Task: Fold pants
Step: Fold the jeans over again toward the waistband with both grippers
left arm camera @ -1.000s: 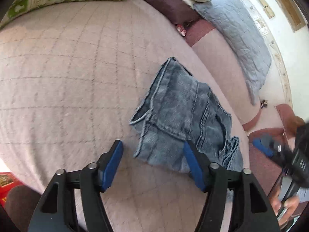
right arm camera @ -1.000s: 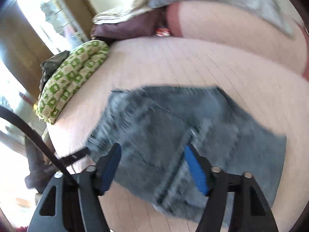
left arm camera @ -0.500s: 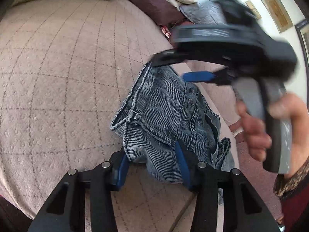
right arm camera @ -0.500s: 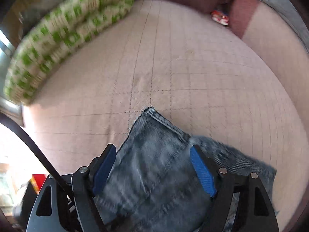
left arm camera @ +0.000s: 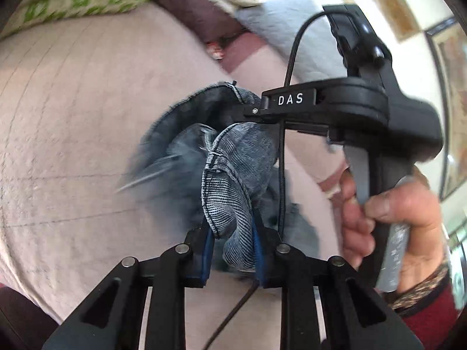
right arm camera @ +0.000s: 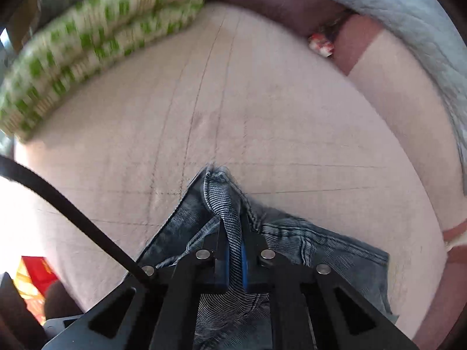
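The left gripper (left arm camera: 232, 250) is closed down on a bunched fold of the jeans (left arm camera: 233, 175), its 2 blue pads pinching the denim. The right gripper (right arm camera: 233, 258) is likewise clamped tight on a narrow ridge of jeans (right arm camera: 227, 221). The jeans are partly lifted over the pink quilt (right arm camera: 262, 116). Beyond lie a green checked blanket (right arm camera: 87, 43) and a grey blanket (right arm camera: 408, 14).

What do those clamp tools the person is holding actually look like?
Each is black plastic with linkage arms, silver rivets and blue pads lining the jaws. The right gripper, seen from the left gripper, has white "DAS" lettering, a grey pistol-style handle and a thin black cable. The hand gripping it is bare, with a patterned cuff over a red sleeve.
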A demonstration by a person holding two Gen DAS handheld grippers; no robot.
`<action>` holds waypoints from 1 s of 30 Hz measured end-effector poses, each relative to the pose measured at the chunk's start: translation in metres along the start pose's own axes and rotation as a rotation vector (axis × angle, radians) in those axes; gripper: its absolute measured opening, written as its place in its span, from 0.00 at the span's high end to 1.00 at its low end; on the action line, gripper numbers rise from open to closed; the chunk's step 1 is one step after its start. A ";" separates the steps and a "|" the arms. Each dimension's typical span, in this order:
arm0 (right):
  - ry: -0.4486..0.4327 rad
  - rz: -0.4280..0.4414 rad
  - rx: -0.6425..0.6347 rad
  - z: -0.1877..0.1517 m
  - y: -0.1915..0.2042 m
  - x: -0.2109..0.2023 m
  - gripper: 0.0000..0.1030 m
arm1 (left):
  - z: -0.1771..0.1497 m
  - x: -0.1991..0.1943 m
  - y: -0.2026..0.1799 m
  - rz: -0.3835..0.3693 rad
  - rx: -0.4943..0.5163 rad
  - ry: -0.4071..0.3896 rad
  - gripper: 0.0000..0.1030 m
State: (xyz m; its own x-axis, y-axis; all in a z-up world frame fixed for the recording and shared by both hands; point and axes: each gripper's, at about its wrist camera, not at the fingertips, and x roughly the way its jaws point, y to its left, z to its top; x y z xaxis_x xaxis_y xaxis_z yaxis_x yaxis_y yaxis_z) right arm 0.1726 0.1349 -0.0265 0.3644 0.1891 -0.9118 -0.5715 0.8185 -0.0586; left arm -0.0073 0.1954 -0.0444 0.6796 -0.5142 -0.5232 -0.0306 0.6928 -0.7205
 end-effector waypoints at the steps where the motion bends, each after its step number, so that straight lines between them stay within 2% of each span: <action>1: -0.034 0.017 0.023 -0.005 -0.011 -0.015 0.95 | -0.001 -0.002 -0.015 -0.009 0.032 -0.004 0.79; 5: -0.147 0.071 0.123 -0.027 -0.058 -0.068 0.95 | -0.011 0.008 -0.076 -0.027 0.148 0.009 0.79; 9: -0.250 0.106 0.269 -0.070 -0.131 -0.108 0.95 | -0.026 0.035 -0.131 -0.050 0.242 0.060 0.79; 13: -0.309 0.141 0.440 -0.130 -0.208 -0.122 0.95 | -0.061 0.084 -0.200 -0.059 0.378 0.144 0.78; 16: -0.335 0.174 0.595 -0.187 -0.268 -0.113 0.94 | -0.088 0.119 -0.234 -0.041 0.462 0.208 0.72; 17: -0.339 0.178 0.628 -0.200 -0.280 -0.110 0.94 | -0.098 0.124 -0.240 -0.059 0.479 0.234 0.72; 18: -0.340 0.180 0.678 -0.220 -0.298 -0.101 0.94 | -0.106 0.127 -0.246 -0.083 0.496 0.256 0.72; 19: -0.325 0.170 0.727 -0.239 -0.313 -0.090 0.90 | -0.115 0.124 -0.250 -0.100 0.521 0.275 0.72; 20: -0.304 0.152 0.762 -0.254 -0.324 -0.080 0.81 | -0.122 0.119 -0.254 -0.116 0.548 0.289 0.72; 21: -0.277 0.109 0.801 -0.270 -0.334 -0.069 0.78 | -0.129 0.110 -0.257 -0.127 0.573 0.300 0.71; 22: -0.248 0.052 0.829 -0.283 -0.342 -0.060 0.78 | -0.134 0.104 -0.257 -0.132 0.592 0.305 0.71; 24: -0.224 0.014 0.883 -0.307 -0.355 -0.051 0.77 | -0.140 0.082 -0.253 -0.134 0.625 0.313 0.67; 26: -0.245 0.019 0.939 -0.325 -0.362 -0.058 0.66 | -0.129 0.072 -0.243 -0.125 0.625 0.302 0.62; 28: -0.297 0.034 0.985 -0.343 -0.364 -0.077 0.61 | -0.119 0.057 -0.228 -0.093 0.605 0.272 0.55; 30: -0.366 0.109 0.990 -0.349 -0.354 -0.100 0.56 | -0.121 0.035 -0.206 -0.062 0.569 0.239 0.54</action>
State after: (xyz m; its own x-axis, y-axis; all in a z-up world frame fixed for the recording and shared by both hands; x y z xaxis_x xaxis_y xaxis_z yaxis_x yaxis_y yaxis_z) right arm 0.0817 -0.3634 -0.0567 0.6405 0.3046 -0.7050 0.1796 0.8331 0.5231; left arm -0.0662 -0.0262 0.0309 0.4824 -0.6156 -0.6232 0.4440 0.7851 -0.4318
